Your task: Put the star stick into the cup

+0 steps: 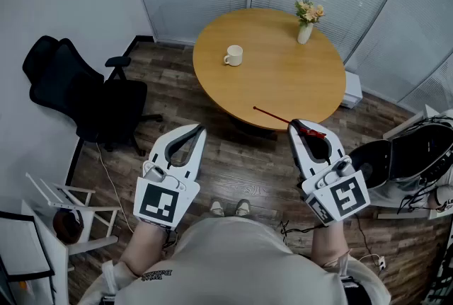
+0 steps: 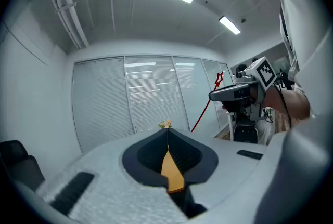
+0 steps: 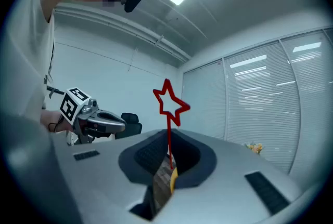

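Red star stick point(image 3: 168, 134), white cup point(image 1: 233, 56), tan table point(image 1: 276, 81)

A thin red stick point(image 1: 272, 114) topped with an open red star outline is clamped between the right gripper's point(image 1: 296, 128) jaws, slanting over the round wooden table's point(image 1: 283, 84) near edge. The white handled cup point(image 1: 233, 55) stands upright on that table, well apart.

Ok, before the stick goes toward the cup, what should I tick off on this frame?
1. Star stick clamped in the right hand-held gripper: ok.
2. Cup upright on the table: ok.
3. Cup empty inside: cannot tell.
4. Stick lined up over the cup: not ok, it is only at the table's near edge.
5. Left hand-held gripper shut, empty, off to the side: ok.
6. Flower vase apart from the cup: ok.
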`<state>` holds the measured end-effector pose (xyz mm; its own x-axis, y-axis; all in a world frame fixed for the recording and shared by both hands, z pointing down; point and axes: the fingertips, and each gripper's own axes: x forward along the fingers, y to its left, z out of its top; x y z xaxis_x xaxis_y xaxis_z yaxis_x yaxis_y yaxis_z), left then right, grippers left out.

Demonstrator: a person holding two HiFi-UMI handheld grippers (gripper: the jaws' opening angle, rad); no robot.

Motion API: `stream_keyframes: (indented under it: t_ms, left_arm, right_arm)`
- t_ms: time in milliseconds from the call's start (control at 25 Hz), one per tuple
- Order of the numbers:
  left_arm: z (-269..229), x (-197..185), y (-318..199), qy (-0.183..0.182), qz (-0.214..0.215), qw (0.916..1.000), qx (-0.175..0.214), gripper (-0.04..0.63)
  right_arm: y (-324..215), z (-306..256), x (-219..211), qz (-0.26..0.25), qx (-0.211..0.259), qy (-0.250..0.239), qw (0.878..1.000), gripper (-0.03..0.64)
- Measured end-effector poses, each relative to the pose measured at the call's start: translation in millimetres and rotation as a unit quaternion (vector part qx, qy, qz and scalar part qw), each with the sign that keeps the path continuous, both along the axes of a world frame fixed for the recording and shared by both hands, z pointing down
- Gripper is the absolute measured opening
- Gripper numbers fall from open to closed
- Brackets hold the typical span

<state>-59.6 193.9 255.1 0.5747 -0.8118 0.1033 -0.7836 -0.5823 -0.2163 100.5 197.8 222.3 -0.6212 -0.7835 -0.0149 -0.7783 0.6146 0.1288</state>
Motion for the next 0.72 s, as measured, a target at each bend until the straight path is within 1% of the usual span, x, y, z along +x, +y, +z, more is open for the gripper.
stream_keyframes:
  t_ms: [160, 280, 400, 640, 720]
  left_arm:
    - [2.0, 4.2, 1.3, -0.001, 0.001, 1.0, -0.003, 0.023]
    - [3.5, 4.7, 2.6, -0.004, 0.001, 1.0, -0.003, 0.023]
    - [7.5, 7.2, 1.6, -0.013, 0.002, 0.9999, 0.0, 0.022]
    - [14.0, 18.5, 4.5, -0.019, 0.008, 0.9998, -0.004, 0.023]
    - [16.6, 22.6, 4.0, -0.026, 0.013, 0.9996, 0.001, 0.023]
  right_arm:
    - [-0.7, 2.3, 4.1, 0.008, -0.004, -0.008, 1.0, 0.035]
    - [-1.2, 7.0, 3.5, 0.013, -0.008, 0.005, 1.0, 0.035]
    - [-0.9, 9.6, 3.5, 0.009, -0.007, 0.013, 1.0, 0.035]
    - [3.5, 12.2, 6.7, 0.0, -0.01, 0.007, 1.0, 0.035]
    - [3.5, 12.9, 9.9, -0.002, -0.01, 0.005, 1.0, 0.035]
